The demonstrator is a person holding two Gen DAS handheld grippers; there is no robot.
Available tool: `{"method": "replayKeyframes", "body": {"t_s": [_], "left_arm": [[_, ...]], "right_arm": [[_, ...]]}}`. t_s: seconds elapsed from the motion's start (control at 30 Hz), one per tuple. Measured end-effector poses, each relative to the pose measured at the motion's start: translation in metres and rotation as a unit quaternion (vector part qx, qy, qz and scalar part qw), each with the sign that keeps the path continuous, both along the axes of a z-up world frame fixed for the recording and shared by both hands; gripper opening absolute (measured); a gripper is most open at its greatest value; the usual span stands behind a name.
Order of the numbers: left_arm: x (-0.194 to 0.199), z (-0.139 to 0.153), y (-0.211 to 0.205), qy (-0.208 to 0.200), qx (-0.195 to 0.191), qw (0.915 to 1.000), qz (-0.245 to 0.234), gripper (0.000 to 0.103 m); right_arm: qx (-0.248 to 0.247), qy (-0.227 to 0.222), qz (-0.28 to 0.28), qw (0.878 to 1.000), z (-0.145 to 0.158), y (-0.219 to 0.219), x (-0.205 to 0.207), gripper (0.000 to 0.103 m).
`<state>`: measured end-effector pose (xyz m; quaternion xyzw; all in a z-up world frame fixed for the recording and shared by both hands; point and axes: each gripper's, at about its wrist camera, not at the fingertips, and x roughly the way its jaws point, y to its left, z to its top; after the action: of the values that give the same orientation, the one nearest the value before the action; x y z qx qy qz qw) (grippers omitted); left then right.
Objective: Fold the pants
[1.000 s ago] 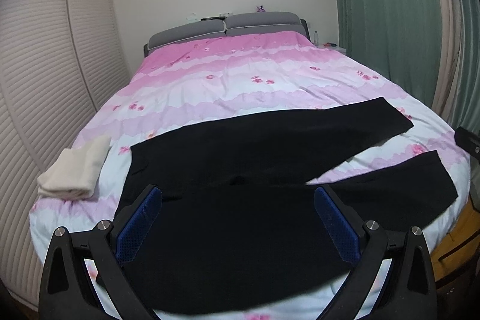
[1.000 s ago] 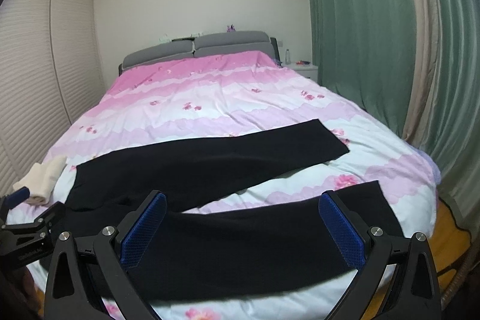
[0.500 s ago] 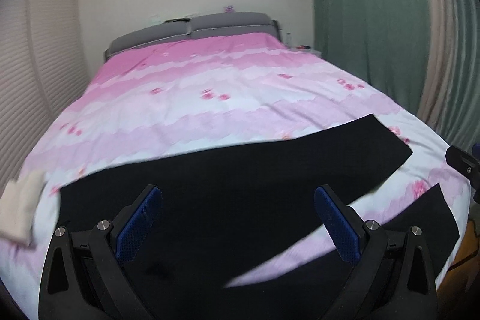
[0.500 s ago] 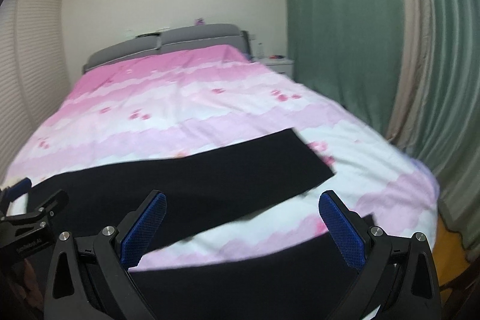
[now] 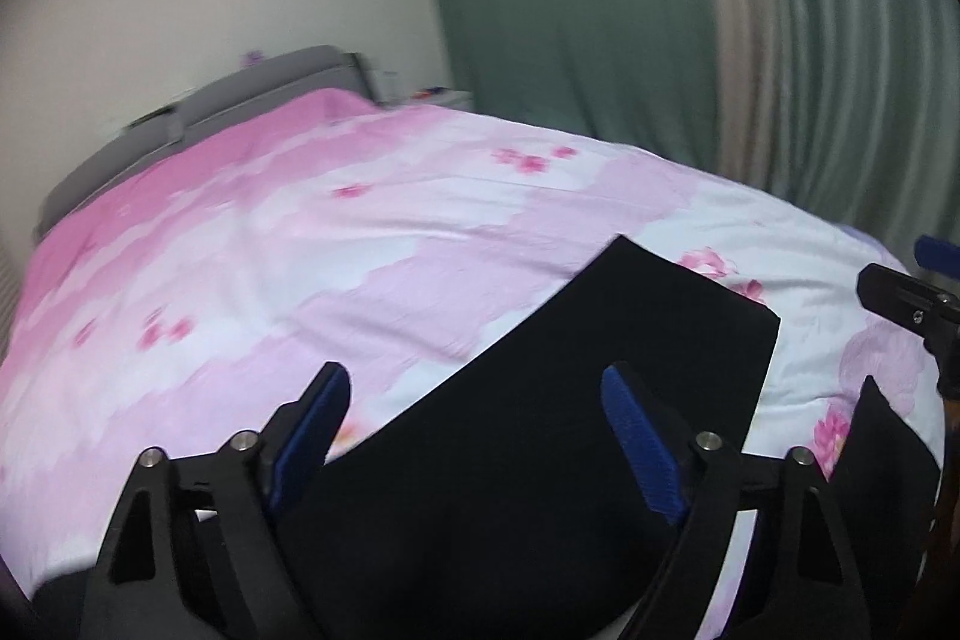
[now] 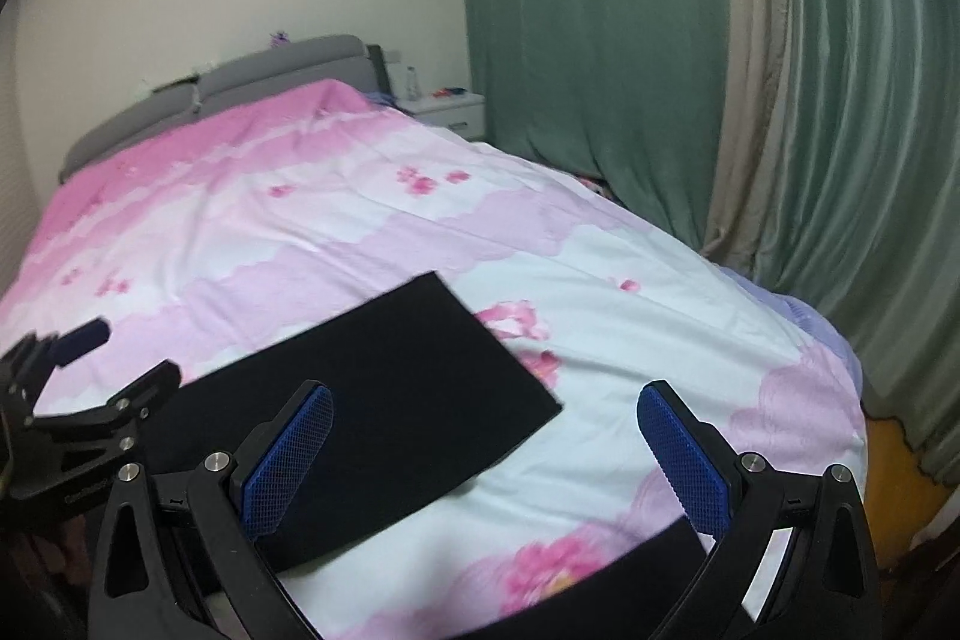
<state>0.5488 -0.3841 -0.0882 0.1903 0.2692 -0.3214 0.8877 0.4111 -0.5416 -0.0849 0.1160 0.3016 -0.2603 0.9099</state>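
A bed [image 6: 600,280] fills both views, covered with a pink and white flowered quilt [image 5: 300,250], with a grey headboard [image 6: 270,67] at the far end against a pale wall. Green curtains [image 6: 600,10] hang along the right side, and a small white nightstand [image 6: 450,109] stands in the corner beside the headboard. The black pants [image 5: 540,460] lie flat on the near part of the quilt, one leg stretching out toward the right edge of the bed with its hem squared off; a second black leg [image 6: 600,580] shows along the lower edge of the right wrist view, apart from the first. The left tongs [image 5: 474,436] hang over the pants with the blue pads spread wide, gripping nothing. The right tongs [image 6: 486,454] are likewise released and empty, over the hem end of the far leg and the bare quilt beside it.
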Motion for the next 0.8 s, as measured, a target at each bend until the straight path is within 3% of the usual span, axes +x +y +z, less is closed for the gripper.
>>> {"method": "replayKeyframes", "body": {"t_s": [0.2, 0.47, 0.53, 0.6, 0.8], "left_arm": [[0.045, -0.036, -0.052, 0.047, 0.046, 0.9965, -0.053, 0.062], [0.086, -0.067, -0.083, 0.087, 0.08, 0.9887, -0.092, 0.061], [0.095, -0.072, -0.088, 0.096, 0.087, 0.9873, -0.092, 0.054], [0.104, -0.077, -0.093, 0.108, 0.089, 0.9861, -0.09, 0.04], [0.113, -0.088, -0.108, 0.116, 0.107, 0.982, -0.104, 0.037]], "right_arm": [[0.048, 0.017, -0.032, 0.998, -0.04, -0.032, 0.029, 0.102], [0.061, 0.034, -0.056, 0.996, -0.064, -0.052, 0.044, 0.102], [0.07, 0.035, -0.064, 0.995, -0.069, -0.059, 0.044, 0.102], [0.078, 0.037, -0.068, 0.994, -0.074, -0.065, 0.044, 0.102], [0.085, 0.049, -0.058, 0.993, -0.087, -0.069, 0.051, 0.097]]}}
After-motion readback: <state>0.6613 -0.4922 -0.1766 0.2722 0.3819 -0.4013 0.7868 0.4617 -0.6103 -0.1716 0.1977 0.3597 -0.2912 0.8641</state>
